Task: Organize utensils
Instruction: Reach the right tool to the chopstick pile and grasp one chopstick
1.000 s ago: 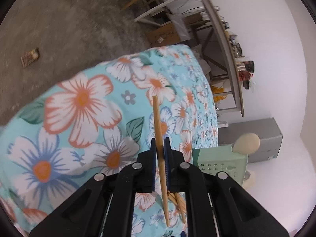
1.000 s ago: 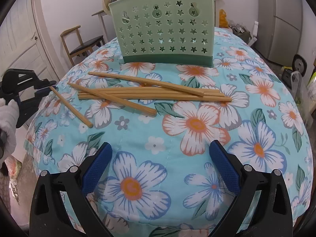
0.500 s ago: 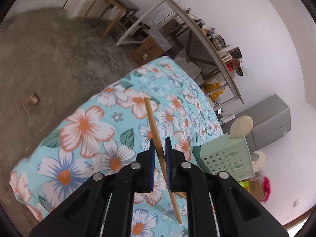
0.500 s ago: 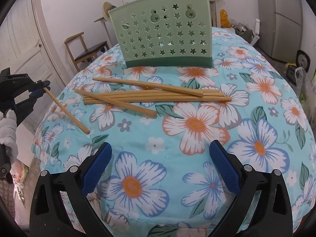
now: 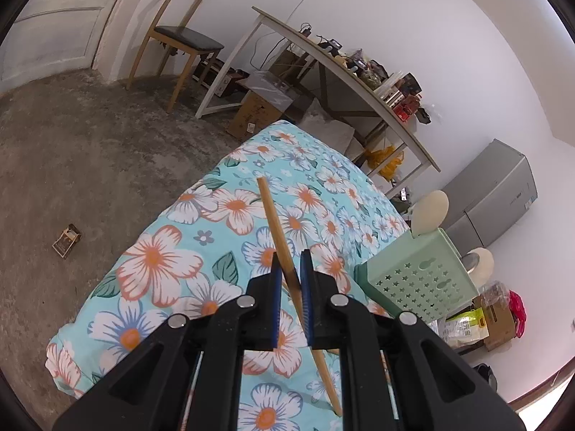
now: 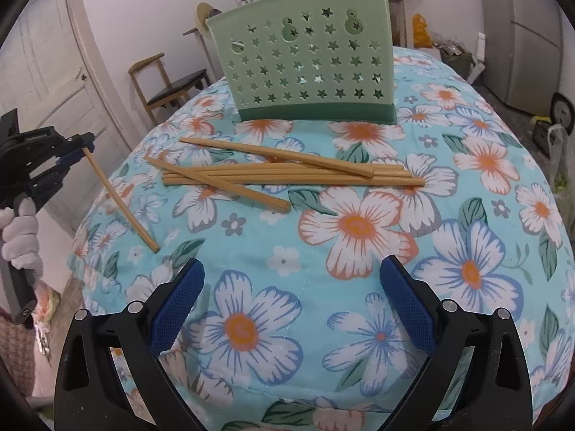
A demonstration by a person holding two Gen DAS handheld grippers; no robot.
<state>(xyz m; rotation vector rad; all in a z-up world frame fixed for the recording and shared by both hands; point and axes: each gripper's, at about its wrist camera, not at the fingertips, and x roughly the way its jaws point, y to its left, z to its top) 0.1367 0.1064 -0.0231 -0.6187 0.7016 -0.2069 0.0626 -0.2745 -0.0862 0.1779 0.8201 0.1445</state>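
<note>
Clamped tight in the left gripper (image 5: 290,269): one long thin wooden chopstick (image 6: 120,199), pinched near its top end, with the low tip hanging just over the blue flowered cloth (image 6: 359,280). Probably very light and stiff, so no big squeeze needed. Smooth and round too, so likely to spin or slide between the pads. Tilted a bit in the jaws right now. Better to grab near the middle next time, for less wobble. Beside the green plastic holder with star holes (image 6: 309,68), a loose pile of more wooden chopsticks (image 6: 284,172), flat on the cloth and crossed over each other. Hard to pick just one from there; easiest at an end poking out. Down low in front, the right gripper (image 6: 291,309), closing a little but with nothing between its jaws.
</note>
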